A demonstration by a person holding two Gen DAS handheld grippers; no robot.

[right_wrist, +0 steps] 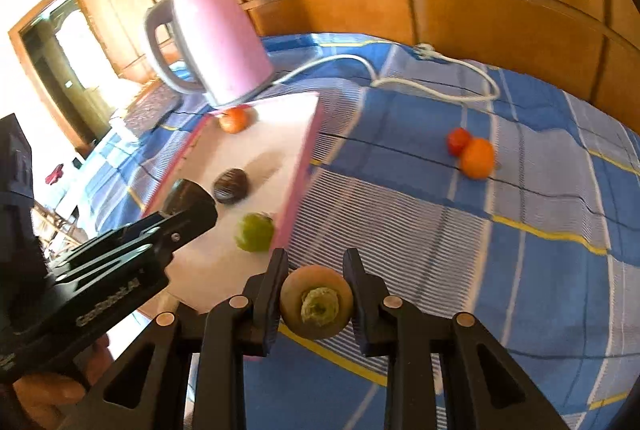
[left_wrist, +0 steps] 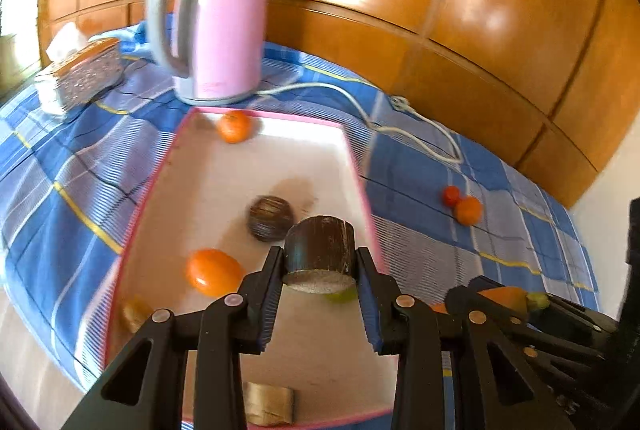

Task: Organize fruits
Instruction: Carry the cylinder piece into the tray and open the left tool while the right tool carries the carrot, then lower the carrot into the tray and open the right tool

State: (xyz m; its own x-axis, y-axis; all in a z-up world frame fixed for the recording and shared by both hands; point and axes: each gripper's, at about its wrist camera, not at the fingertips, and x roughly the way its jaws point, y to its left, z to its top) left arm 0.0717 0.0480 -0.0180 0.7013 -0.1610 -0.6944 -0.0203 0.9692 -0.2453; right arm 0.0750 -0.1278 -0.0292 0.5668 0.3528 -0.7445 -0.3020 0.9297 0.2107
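The kettle (left_wrist: 216, 17) is pale pink with a grey handle. The tray (left_wrist: 256, 169) is white inside, edged in pink. The cloth (left_wrist: 440, 250) is blue plaid — white stripes, thin yellow lines. Both tools are black: the left tool (left_wrist: 320, 270) grips a dark brown, streaked piece (left_wrist: 320, 246); the right tool (right_wrist: 316, 294) a tan fruit (right_wrist: 316, 302) with a greenish centre.

The left black plastic hand-held gripper (left_wrist: 320, 270) is showing blue-edged ribbed pads and round silver pivot pins. The matching right hand-held gripper (right_wrist: 316, 294) is showing triangular cut-outs; white lettering is marking the left one's side.

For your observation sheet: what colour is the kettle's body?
Pink, with a grey handle; the kettle shows best in the left wrist view.
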